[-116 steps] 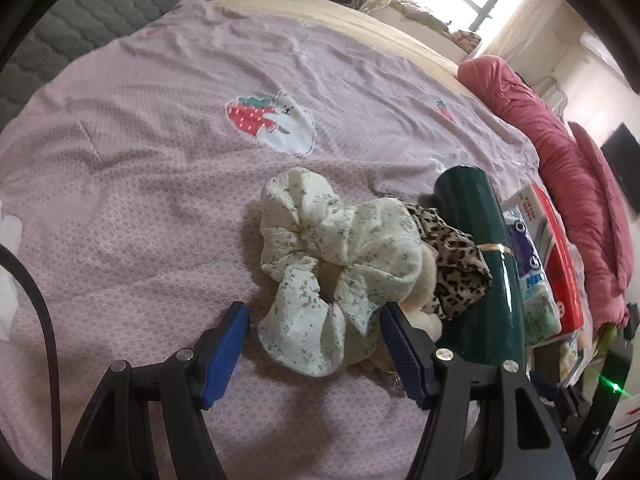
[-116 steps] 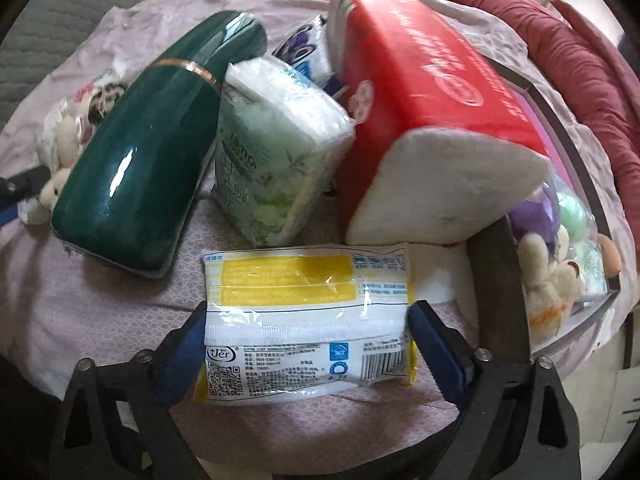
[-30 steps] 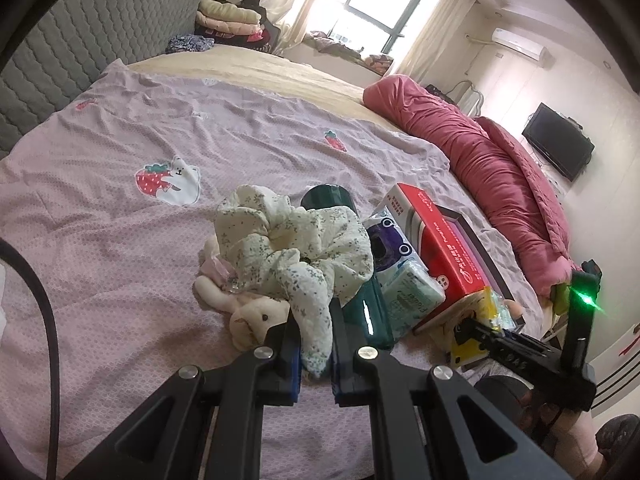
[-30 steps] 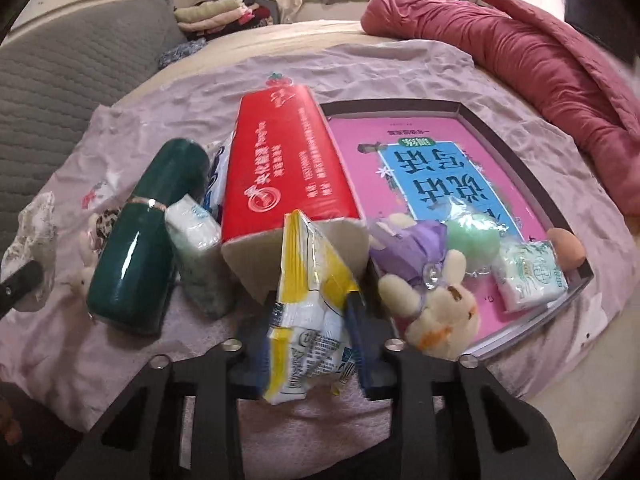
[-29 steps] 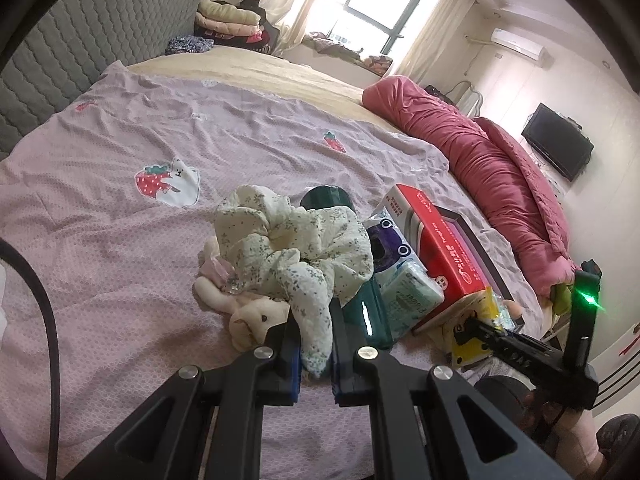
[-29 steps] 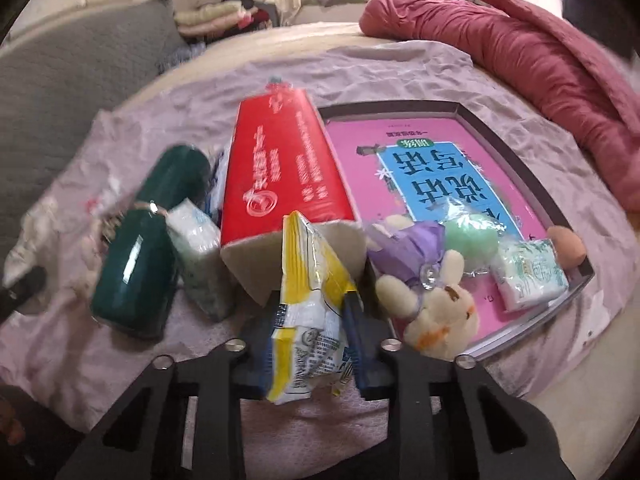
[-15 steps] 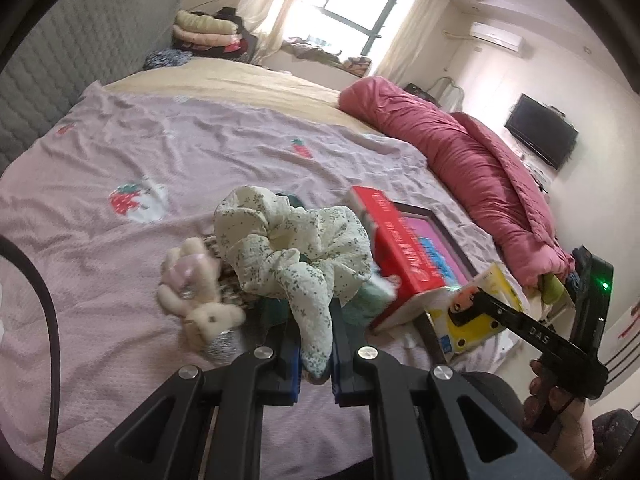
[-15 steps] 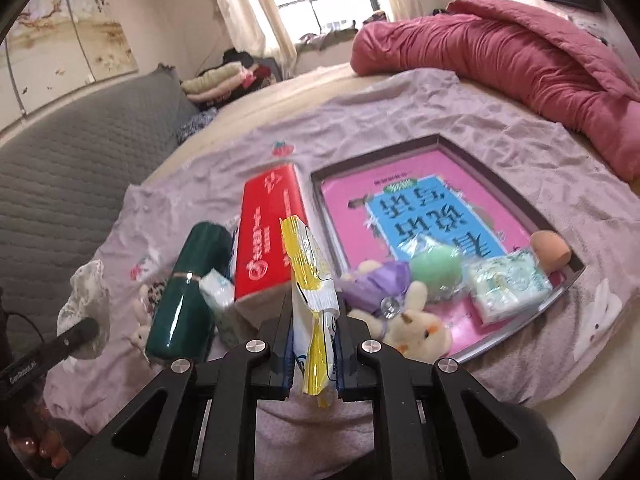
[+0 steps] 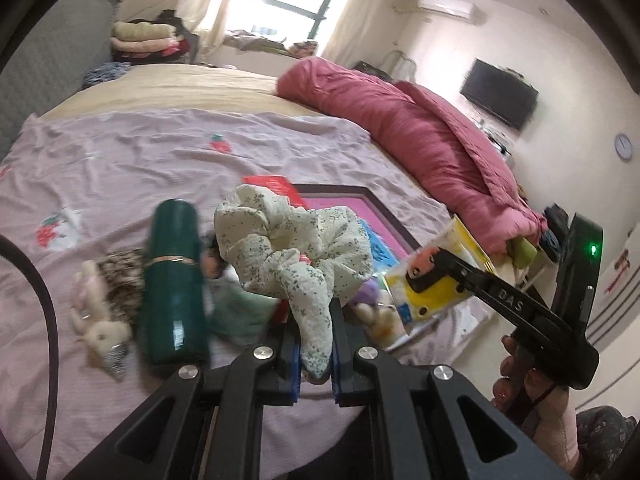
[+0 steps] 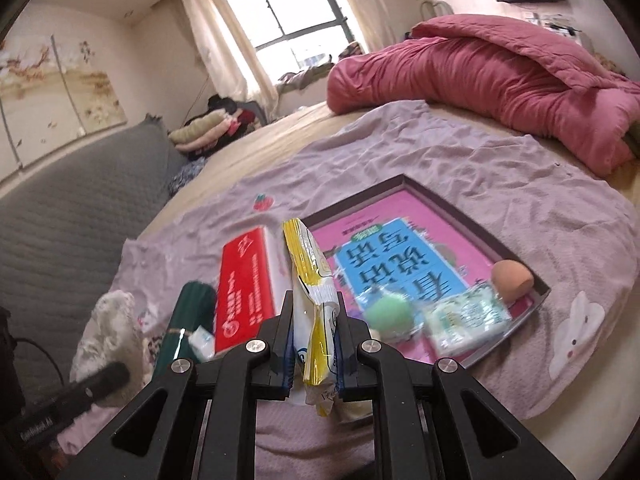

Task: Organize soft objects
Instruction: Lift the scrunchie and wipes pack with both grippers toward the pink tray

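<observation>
My left gripper [image 9: 315, 354] is shut on a pale floral scrunchie [image 9: 292, 248] and holds it above the bed. My right gripper [image 10: 313, 354] is shut on a yellow-and-white tissue packet [image 10: 314, 292], held edge-on above the bed's near side. The packet also shows in the left wrist view [image 9: 440, 280], right of the scrunchie. A dark-rimmed tray [image 10: 452, 208] with a pink and blue liner holds a green ball [image 10: 386, 312], a peach sponge [image 10: 512, 276], a green tissue pack [image 10: 468, 318] and a plush toy [image 9: 376, 318].
A dark green bottle [image 9: 172, 280], a red tissue box [image 10: 246, 292], a leopard scrunchie [image 9: 120, 276] and a beige plush bunny [image 9: 100, 328] lie on the lilac sheet [image 9: 120, 160] left of the tray. A red duvet [image 10: 500, 76] lies at the far right.
Both grippers have closed on their items, lifted them off the bed and swung right toward the tray. The bunny and leopard scrunchie stayed on the sheet.
</observation>
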{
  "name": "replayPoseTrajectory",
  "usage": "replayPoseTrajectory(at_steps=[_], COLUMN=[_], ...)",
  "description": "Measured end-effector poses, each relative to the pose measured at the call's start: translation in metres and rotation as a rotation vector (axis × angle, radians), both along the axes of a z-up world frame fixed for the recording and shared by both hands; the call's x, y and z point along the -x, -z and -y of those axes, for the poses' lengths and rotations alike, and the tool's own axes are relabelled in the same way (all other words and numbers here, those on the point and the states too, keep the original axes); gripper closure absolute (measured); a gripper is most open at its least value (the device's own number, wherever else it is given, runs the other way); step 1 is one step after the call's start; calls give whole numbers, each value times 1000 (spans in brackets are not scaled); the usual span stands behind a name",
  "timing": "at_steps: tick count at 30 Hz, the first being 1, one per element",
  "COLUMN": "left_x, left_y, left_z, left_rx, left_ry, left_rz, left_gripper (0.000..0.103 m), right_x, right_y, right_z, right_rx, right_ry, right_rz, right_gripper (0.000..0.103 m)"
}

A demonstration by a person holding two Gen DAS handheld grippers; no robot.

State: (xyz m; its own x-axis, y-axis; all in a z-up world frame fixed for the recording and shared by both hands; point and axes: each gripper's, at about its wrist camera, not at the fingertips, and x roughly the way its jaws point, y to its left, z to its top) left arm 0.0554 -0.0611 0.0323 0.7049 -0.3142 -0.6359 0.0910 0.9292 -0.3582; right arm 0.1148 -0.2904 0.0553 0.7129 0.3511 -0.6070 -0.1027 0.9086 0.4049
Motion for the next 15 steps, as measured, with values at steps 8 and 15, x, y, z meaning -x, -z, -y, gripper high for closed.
replayPoseTrajectory(at_steps=[8,15], left_x=[-25,-42], left_y=[-3,7], left_z=[62,104], left_rx=[-40,-63], left_ry=[127,197], left_rz=[-2,-25], left_gripper=[92,92], right_x=[-6,-11], right_y=[-4,1], right_z=[36,60], right_rx=[-27,-50], right_ry=[92,152], right_rz=[20,18], right_gripper=[88,88])
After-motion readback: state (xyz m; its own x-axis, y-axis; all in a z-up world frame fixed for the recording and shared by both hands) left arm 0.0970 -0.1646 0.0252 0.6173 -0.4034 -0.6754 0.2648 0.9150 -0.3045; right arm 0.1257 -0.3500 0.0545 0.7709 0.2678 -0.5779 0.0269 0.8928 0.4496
